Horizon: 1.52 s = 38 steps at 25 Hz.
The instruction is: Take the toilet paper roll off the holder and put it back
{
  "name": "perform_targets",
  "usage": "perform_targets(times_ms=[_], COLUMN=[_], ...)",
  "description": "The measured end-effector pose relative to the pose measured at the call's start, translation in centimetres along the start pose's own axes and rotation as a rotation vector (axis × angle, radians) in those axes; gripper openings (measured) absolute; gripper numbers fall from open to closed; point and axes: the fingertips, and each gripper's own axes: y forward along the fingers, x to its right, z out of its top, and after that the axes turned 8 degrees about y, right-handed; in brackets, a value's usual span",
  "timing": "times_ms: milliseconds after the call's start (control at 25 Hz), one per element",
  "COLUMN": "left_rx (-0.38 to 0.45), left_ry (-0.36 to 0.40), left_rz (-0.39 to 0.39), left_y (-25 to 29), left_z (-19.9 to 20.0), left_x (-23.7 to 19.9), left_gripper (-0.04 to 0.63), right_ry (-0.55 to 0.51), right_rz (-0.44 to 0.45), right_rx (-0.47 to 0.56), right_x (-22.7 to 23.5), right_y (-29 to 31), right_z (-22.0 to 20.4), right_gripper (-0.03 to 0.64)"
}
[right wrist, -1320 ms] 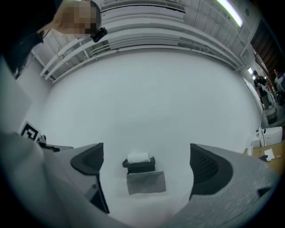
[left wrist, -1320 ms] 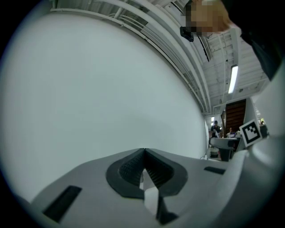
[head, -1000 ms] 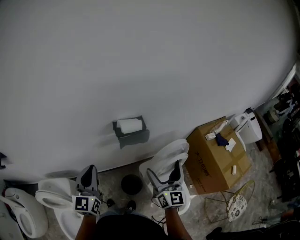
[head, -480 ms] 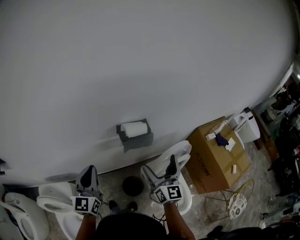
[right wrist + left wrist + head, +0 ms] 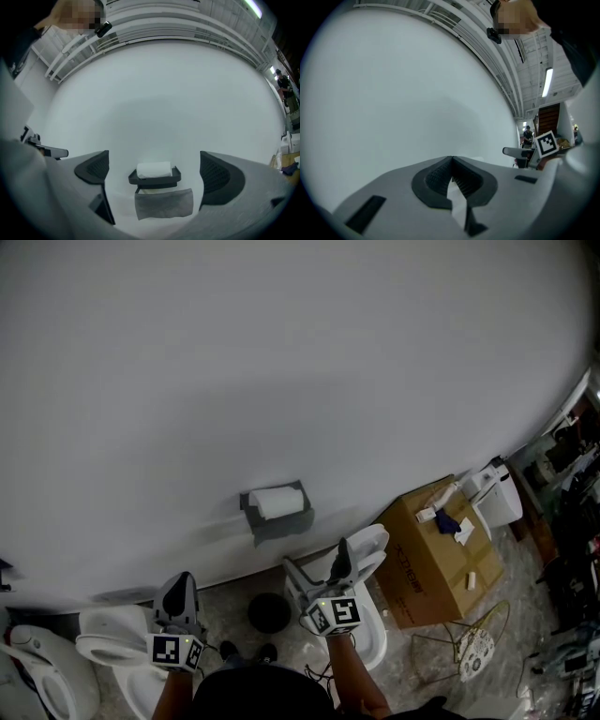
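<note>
A white toilet paper roll (image 5: pixel 278 502) (image 5: pixel 153 169) lies on a dark grey wall-mounted holder (image 5: pixel 277 518) (image 5: pixel 155 179) on the white wall. A grey panel hangs below the holder's shelf in the right gripper view. My right gripper (image 5: pixel 317 563) (image 5: pixel 159 176) is open and points at the holder from a distance, the roll framed between its jaws. My left gripper (image 5: pixel 174 589) (image 5: pixel 452 177) is shut with nothing in it, low at the left and facing bare wall.
White toilets (image 5: pixel 361 563) (image 5: pixel 108 638) stand against the wall below the holder, with a round black bin (image 5: pixel 268 611) between them. A cardboard box (image 5: pixel 441 554) with small items on top sits at the right, next to a white appliance (image 5: pixel 497 493).
My right gripper has risen and moved toward the holder. The head view has shifted, so the holder sits a little further right and lower. The left gripper stays put.
</note>
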Motion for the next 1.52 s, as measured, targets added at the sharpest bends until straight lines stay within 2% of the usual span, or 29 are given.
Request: perform_targets(times_ms=[800, 1320, 1520], left_rx=[-0.016, -0.019, -0.026], left_ry=[-0.002, -0.002, -0.004], left_rz=[0.035, 0.045, 0.046], left_y=[0.5, 1.1, 1.0], left_z=[-0.7, -0.5, -0.5], left_x=[-1.4, -1.4, -1.3], left_gripper=[0.003, 0.003, 0.003], right_ry=[-0.033, -0.002, -0.02], right_rz=[0.036, 0.028, 0.026], right_rx=[-0.057, -0.126, -0.174], right_x=[0.8, 1.5, 1.5], right_y=[6.5, 10.2, 11.5], right_z=[-2.6, -5.1, -6.5], right_gripper=[0.581, 0.581, 0.581])
